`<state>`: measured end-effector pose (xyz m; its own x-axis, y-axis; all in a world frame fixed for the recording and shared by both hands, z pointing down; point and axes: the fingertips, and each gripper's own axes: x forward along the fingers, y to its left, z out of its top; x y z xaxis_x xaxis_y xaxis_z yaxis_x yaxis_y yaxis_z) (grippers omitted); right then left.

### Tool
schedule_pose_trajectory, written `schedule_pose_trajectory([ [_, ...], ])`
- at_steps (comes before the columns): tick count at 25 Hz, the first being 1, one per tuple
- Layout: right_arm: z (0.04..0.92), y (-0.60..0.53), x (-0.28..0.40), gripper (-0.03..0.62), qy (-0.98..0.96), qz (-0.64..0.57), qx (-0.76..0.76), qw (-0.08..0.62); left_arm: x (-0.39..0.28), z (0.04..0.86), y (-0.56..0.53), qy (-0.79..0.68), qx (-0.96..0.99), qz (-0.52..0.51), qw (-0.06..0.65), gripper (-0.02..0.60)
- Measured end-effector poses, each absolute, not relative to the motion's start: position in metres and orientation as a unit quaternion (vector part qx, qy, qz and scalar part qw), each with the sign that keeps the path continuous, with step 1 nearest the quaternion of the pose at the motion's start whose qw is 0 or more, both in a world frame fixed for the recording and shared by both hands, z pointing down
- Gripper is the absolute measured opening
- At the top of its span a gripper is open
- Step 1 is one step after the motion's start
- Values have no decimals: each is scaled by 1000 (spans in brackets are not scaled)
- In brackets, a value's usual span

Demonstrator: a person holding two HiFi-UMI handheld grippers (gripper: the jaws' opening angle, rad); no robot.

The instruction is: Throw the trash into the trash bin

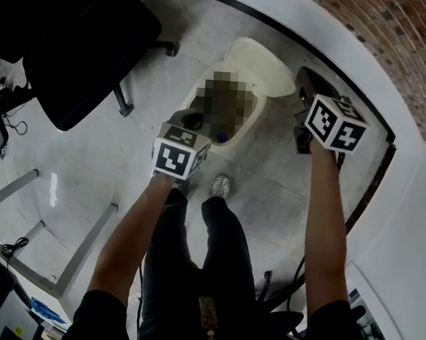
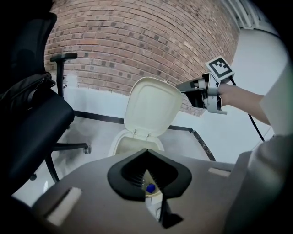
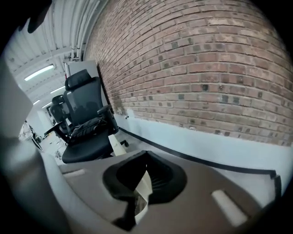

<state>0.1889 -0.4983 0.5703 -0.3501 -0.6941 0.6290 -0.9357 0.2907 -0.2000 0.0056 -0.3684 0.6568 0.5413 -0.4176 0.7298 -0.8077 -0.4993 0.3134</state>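
Observation:
The white trash bin [image 1: 255, 109] stands on the floor with its lid [image 2: 152, 106] tipped up and open. My left gripper [image 1: 190, 120] hangs over the bin's near rim. Its jaws [image 2: 146, 152] meet at the tips with nothing pinched between them. Through the slit behind them I see a blue-capped item [image 2: 149, 187] down in the bin. My right gripper [image 1: 310, 85] is right of the lid and higher up. It is shut on a strip of white paper trash [image 3: 142, 191], which also hangs below it as the paper [image 2: 194, 109] in the left gripper view.
A black office chair [image 1: 83, 47] stands left of the bin. A brick wall [image 2: 146, 41] with a black floor strip [image 1: 372, 184] runs behind and to the right. Metal desk legs [image 1: 49, 220] are at the lower left. The person's shoe [image 1: 220, 186] is just before the bin.

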Motion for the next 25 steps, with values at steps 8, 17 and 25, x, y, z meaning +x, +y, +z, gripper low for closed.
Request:
schedule_pose_trajectory([
  [8, 572, -477, 158, 2, -801, 285, 456, 263, -18, 655, -369, -393, 802, 302, 333, 5],
  [17, 604, -403, 102, 2, -821, 326, 364, 296, -48, 624, -409, -443, 798, 286, 292, 5],
  [25, 646, -352, 69, 2, -822, 332, 317, 336, -30, 629, -402, -426, 814, 289, 269, 4],
])
